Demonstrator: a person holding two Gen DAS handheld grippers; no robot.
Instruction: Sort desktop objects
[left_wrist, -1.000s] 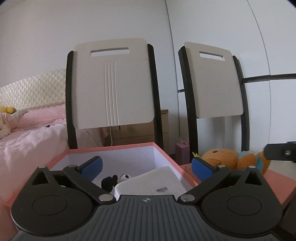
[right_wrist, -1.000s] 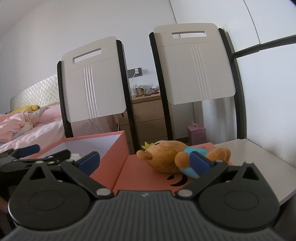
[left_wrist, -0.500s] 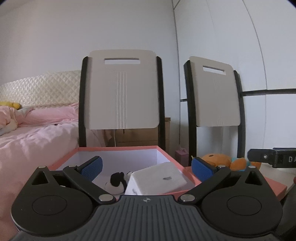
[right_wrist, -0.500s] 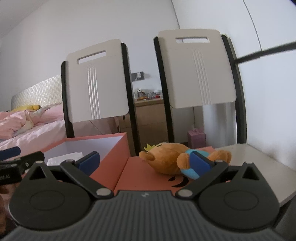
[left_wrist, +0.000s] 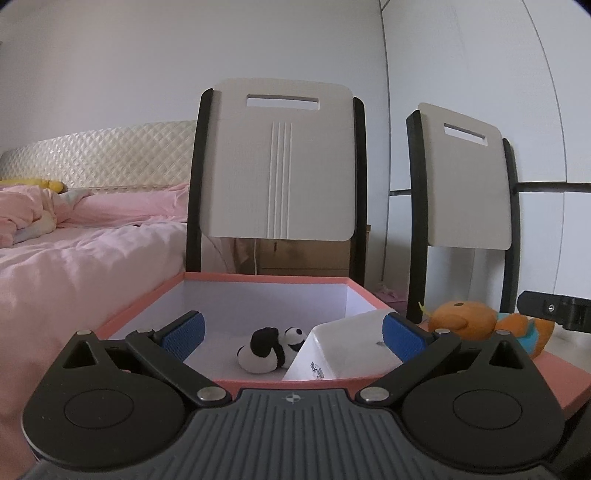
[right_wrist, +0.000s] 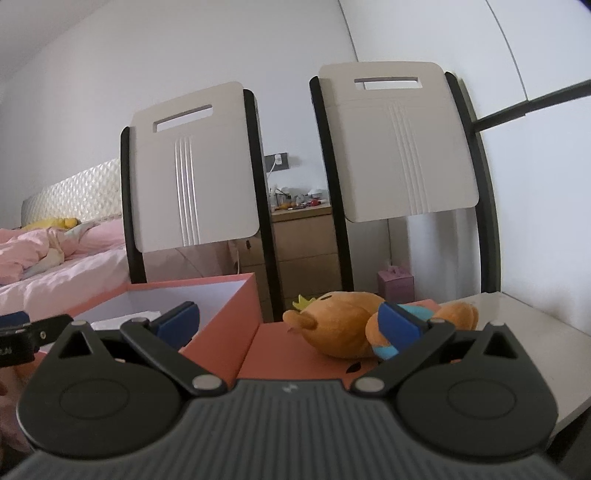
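An open pink box (left_wrist: 266, 278) with a white inside holds a small panda plush (left_wrist: 271, 349) and a white carton (left_wrist: 343, 349) leaning at its right side. My left gripper (left_wrist: 293, 334) is open and empty, level with the box's near rim. An orange plush toy (right_wrist: 341, 325) lies on the flat pink lid (right_wrist: 291, 360) to the right of the box (right_wrist: 221, 317); it also shows in the left wrist view (left_wrist: 476, 323). My right gripper (right_wrist: 288, 321) is open and empty, just in front of the plush.
Two white folding chairs (right_wrist: 192, 173) (right_wrist: 399, 144) stand behind the table. A bed with pink bedding (left_wrist: 74, 254) lies to the left. A wooden drawer unit (right_wrist: 306, 243) and a small pink box (right_wrist: 395, 286) stand behind. The white tabletop (right_wrist: 535, 339) extends right.
My left gripper has drawn back and turned left, so the box now sits centred in its view. My right gripper has edged slightly closer to the orange plush. Both jaws stay open.
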